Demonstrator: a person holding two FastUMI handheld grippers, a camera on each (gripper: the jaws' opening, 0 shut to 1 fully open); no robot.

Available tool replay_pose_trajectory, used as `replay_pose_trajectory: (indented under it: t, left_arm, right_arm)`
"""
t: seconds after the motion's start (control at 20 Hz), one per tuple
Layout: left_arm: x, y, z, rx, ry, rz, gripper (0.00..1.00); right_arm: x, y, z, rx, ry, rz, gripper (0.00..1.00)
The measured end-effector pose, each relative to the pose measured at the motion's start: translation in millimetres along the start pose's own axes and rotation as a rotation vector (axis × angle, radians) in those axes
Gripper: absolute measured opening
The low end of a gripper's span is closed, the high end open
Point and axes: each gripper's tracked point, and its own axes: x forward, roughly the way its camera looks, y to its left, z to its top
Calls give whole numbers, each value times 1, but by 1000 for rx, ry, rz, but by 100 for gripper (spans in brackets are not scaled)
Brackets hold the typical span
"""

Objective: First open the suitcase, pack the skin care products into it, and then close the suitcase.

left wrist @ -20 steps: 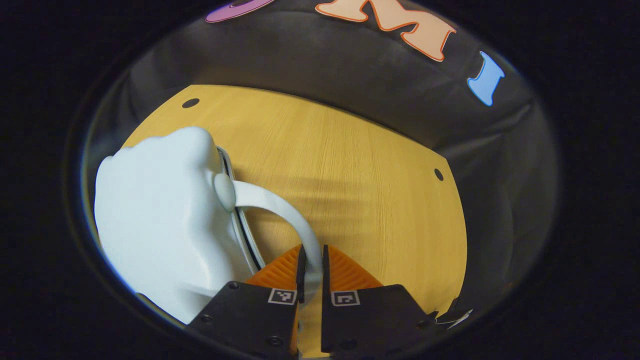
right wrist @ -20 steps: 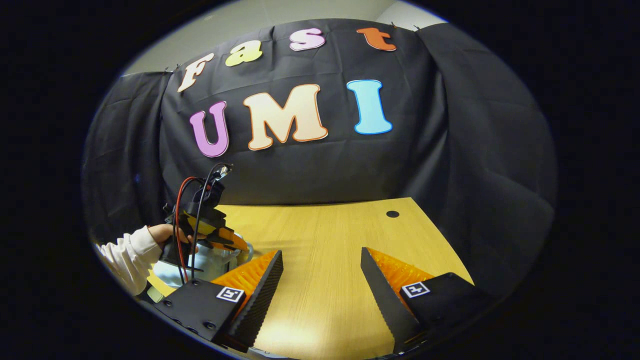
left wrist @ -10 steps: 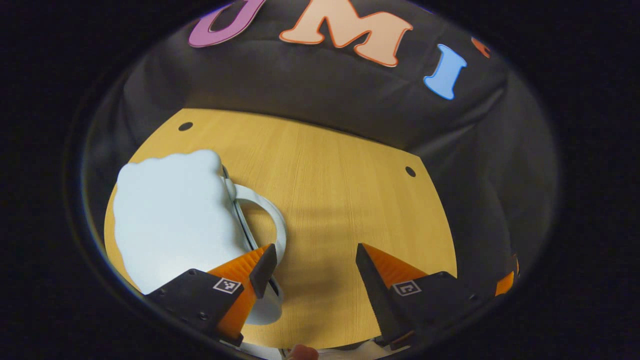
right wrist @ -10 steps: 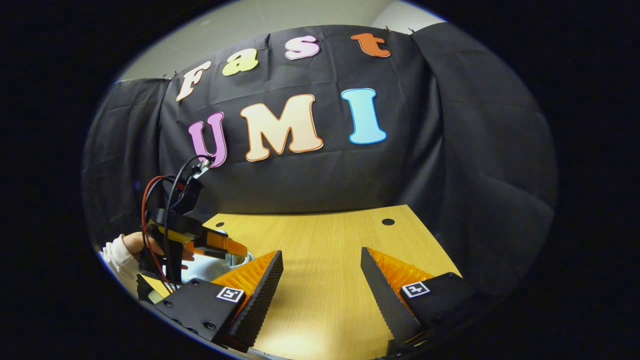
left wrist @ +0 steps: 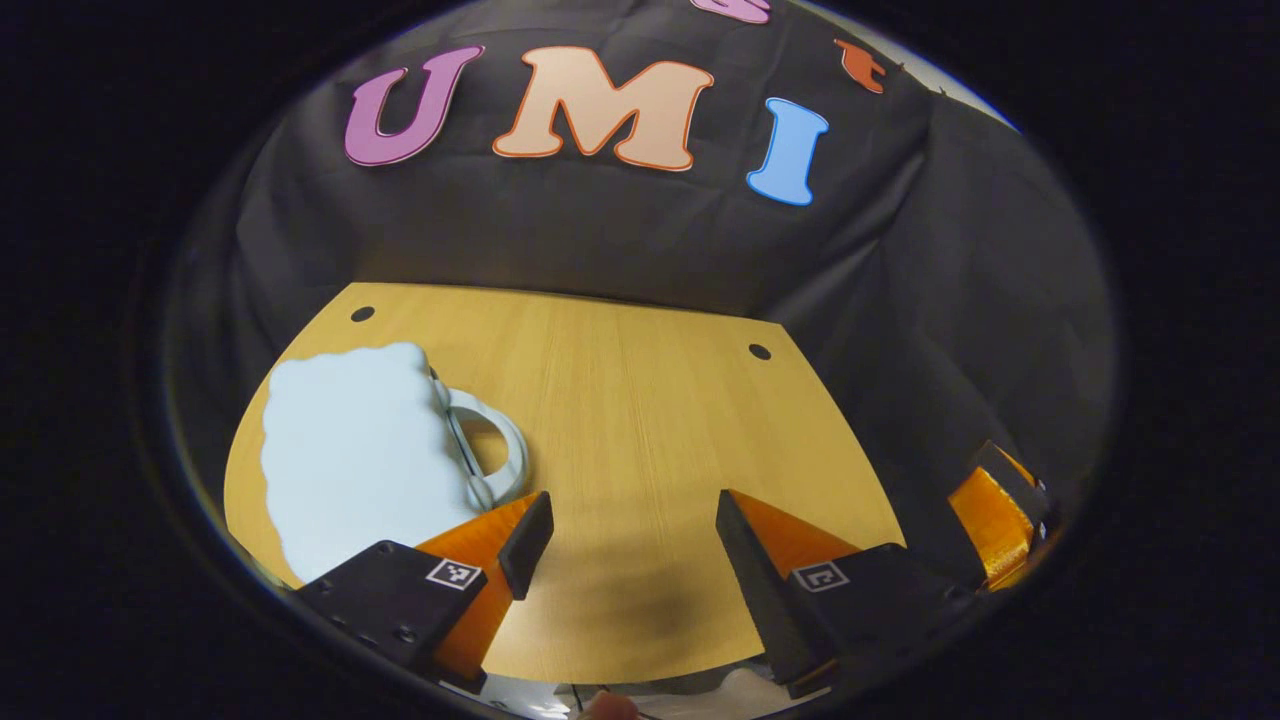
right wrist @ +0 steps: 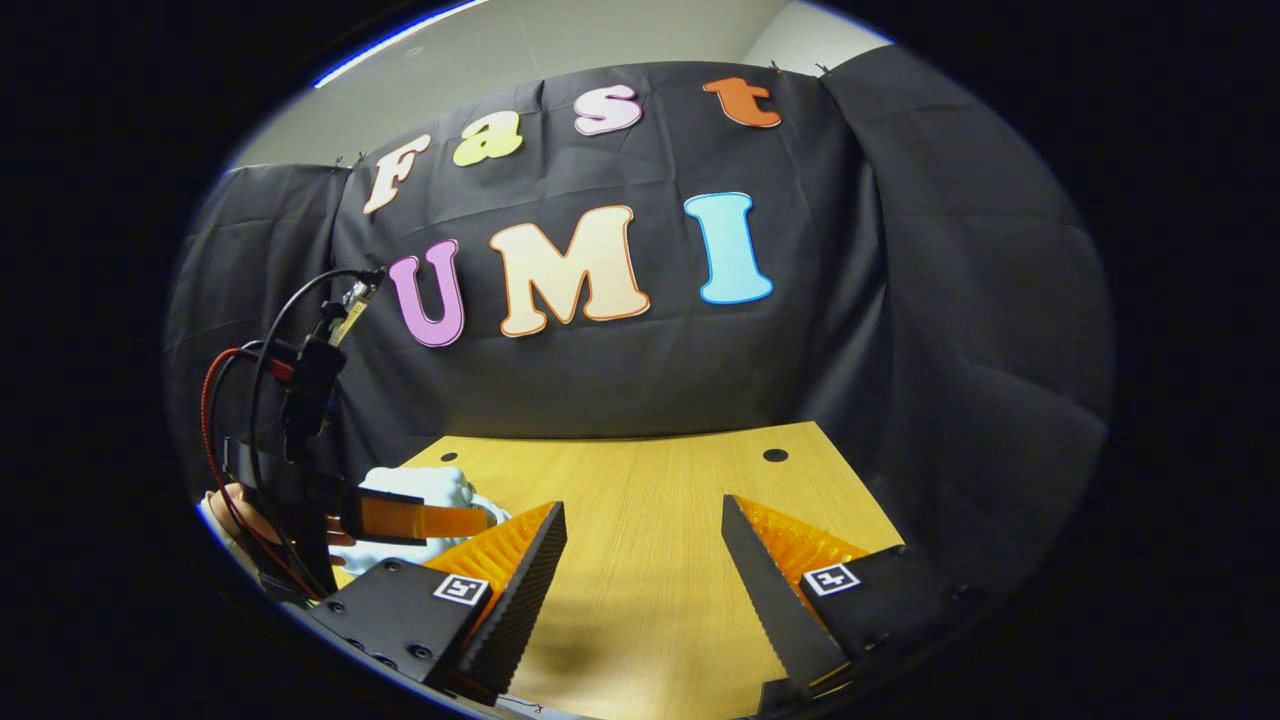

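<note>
Let go of the looped handle [left wrist: 497,455] of the shut pale blue cloud-shaped plastic suitcase [left wrist: 355,455] on the wooden worktop [left wrist: 640,420]; left gripper [left wrist: 628,525] backed off, wide open, empty; right gripper [right wrist: 645,545] wide open too, so task looked done

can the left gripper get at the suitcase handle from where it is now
Probably yes. The left gripper is open above the bare table, and the suitcase handle lies just ahead of its left finger with nothing between.
</note>
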Motion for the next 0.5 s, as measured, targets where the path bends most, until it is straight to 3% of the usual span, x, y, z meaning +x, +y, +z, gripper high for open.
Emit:
replay_pose_trajectory:
  t: [0.2,0.5]
  left_arm:
    - [-3,-2,-5,5,8,14,99]
    - [-5,-7,-2,21,7,11,96]
  right_arm:
    - [-5,-3,1,-6,-6,7,98]
    - [-9,-12,1,5,-7,-2,98]
